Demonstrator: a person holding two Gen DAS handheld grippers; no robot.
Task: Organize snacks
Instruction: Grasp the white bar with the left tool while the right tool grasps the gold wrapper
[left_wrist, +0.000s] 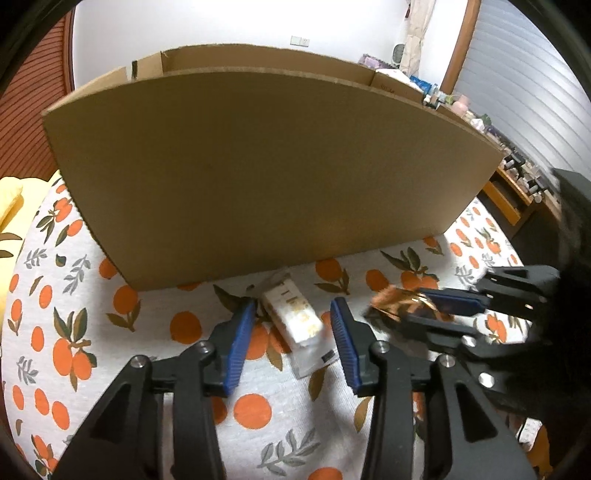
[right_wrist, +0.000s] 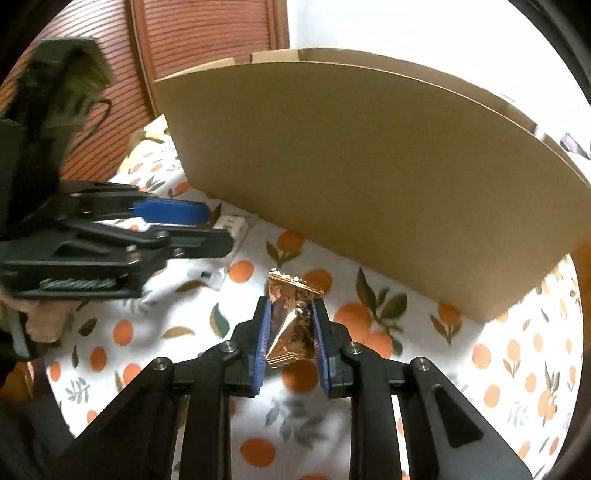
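The right claw (right_wrist: 290, 325) is clamped on a gold pack (right_wrist: 291, 314). The left claw (left_wrist: 293, 332) is apart around a white pack (left_wrist: 295, 319). Next, lift gold into the box (right_wrist: 369, 155) ahead.

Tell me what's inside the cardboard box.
Its contents cannot be seen. The cardboard box shows only its tall near wall and the tops of its far flaps; that wall hides the interior in both views. Both visible snacks lie outside it on the orange-print cloth.
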